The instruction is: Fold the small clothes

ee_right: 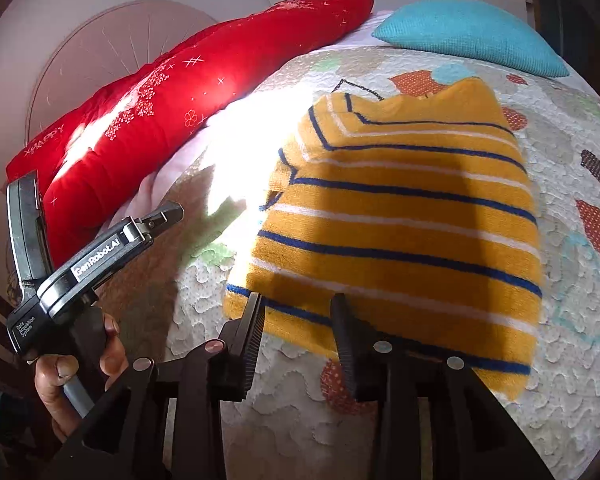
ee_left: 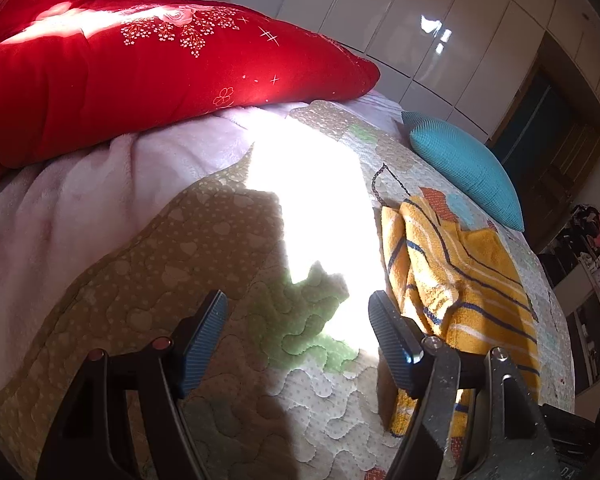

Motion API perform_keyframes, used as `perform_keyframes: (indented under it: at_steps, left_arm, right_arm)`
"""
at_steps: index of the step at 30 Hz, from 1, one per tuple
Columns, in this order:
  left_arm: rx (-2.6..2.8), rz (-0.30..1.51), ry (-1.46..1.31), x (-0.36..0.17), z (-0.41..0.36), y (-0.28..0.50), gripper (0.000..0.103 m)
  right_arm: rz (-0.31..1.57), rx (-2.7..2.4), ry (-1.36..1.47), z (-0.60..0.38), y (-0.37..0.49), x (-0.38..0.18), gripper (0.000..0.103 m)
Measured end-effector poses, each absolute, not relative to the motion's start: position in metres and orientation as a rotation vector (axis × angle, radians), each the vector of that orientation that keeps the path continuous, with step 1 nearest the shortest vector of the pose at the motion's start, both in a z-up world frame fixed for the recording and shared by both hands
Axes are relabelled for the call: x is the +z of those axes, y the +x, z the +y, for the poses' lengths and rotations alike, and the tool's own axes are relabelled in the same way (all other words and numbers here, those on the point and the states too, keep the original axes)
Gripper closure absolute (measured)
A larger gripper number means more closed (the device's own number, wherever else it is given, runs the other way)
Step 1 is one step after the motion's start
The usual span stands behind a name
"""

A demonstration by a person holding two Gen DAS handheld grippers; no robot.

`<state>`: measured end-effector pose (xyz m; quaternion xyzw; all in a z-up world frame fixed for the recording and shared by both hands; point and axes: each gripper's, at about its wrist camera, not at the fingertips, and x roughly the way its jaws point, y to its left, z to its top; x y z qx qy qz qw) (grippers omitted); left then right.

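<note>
Black ribbed fingers of the right gripper (ee_right: pixel 298 338) fill the foreground of its own view, parted about halfway, with the near hem of the mustard-yellow knitted sweater with blue and white stripes (ee_right: pixel 404 216) running under their tips. I see no cloth pinched between the pads; the hem lies flat on the bed beneath them, so the fingers look released over the edge, not gripping it.

Going from the left: the person's hand (ee_right: pixel 76 368) holds the left gripper (ee_left: pixel 298 328) off to the side of the sweater, its blue-padded fingers spread wide and empty over the quilted bedcover with hearts and cloud shapes (ee_left: pixel 220 360). It sits clear of the garment, probably to leave room for the other hand to work. Behind it lies a long red embroidered cushion (ee_left: pixel 140 64) along the head of the bed, lit by a hard patch of sun.

In the middle lies the sweater, spread on the quilt in a roughly squared shape, one sleeve apparently turned in at the left edge. That suggests a fold partly made. To the right, well apart from the sweater, rests a turquoise textured pillow (ee_right: pixel 468 32).
</note>
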<state>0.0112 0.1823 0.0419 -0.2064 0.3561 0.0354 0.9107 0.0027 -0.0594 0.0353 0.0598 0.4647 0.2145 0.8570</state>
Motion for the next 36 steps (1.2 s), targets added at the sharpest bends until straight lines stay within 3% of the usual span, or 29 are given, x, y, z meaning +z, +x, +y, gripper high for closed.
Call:
perform_keyframes:
  at_steps: [13,26,32,36]
  left_arm:
    - [-0.004,0.787,-0.294,0.032,0.131,0.018,0.031]
    - [0.014,0.843,-0.272,0.018,0.127,0.028,0.031]
    - [0.026,0.855,-0.253,0.011,0.124,0.033,0.026]
    - [0.030,0.857,-0.244,0.009,0.122,0.034,0.023]
  right_arm:
    - [0.919,0.319,0.168,-0.115,-0.042,0.033,0.053]
    - [0.946,0.298,0.188,-0.131,-0.045,0.006,0.047]
    - [0.915,0.316,0.166,-0.131,-0.052,-0.005,0.044]
    - [0.874,0.332,0.121,-0.125,-0.058,-0.011,0.036]
